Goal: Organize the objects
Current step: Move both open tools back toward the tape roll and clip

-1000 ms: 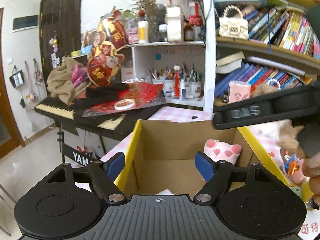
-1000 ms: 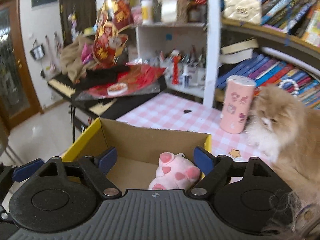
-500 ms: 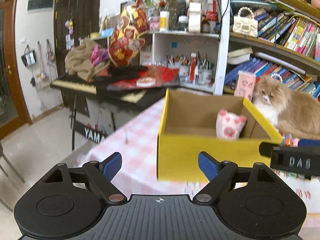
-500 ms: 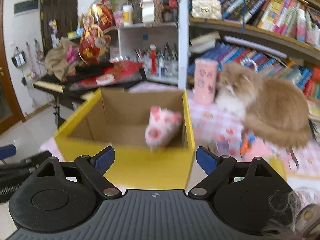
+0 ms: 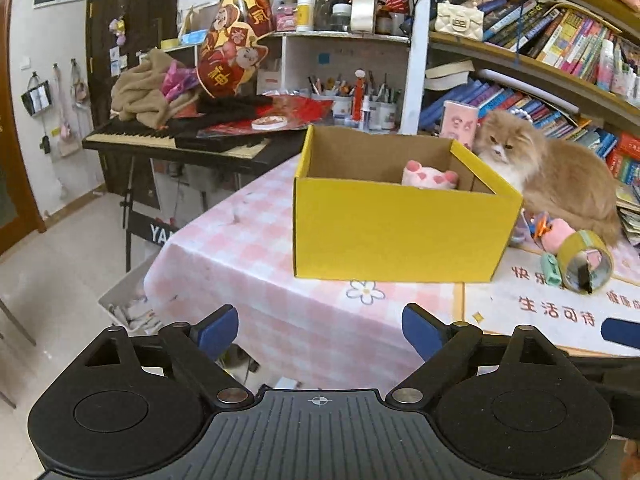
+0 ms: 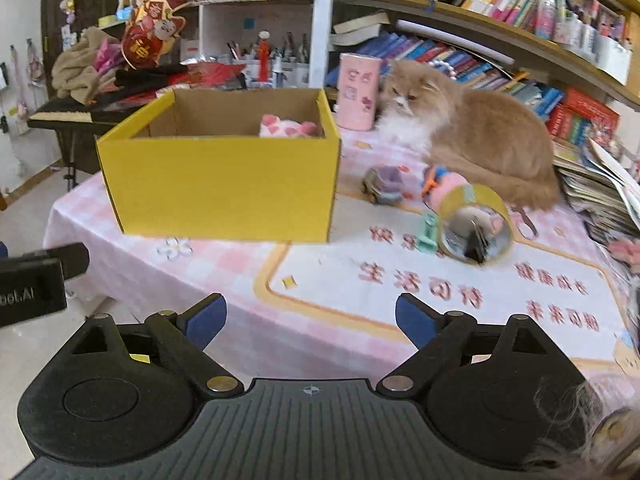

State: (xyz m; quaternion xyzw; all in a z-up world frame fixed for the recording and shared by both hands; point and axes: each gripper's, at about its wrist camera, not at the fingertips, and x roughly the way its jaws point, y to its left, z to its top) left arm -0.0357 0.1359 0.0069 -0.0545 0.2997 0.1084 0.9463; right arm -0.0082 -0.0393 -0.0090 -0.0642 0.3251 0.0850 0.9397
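Tape roll (image 6: 474, 222) on its side near bench's right edge, open end facing right tongs (image 6: 308, 320), nearer than left tongs (image 5: 320, 330); both spread wide, empty; green clip (image 6: 428, 232) probably touching it.

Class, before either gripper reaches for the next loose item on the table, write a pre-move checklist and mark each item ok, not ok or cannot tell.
1. Left gripper open and empty: ok.
2. Right gripper open and empty: ok.
3. Yellow box upright with its top open: ok.
4. Pink plush already inside the box: ok.
5. Tape roll reachable, apart from the box: ok.
6. Cat clear of the work area: not ok, it lies right behind the loose items.
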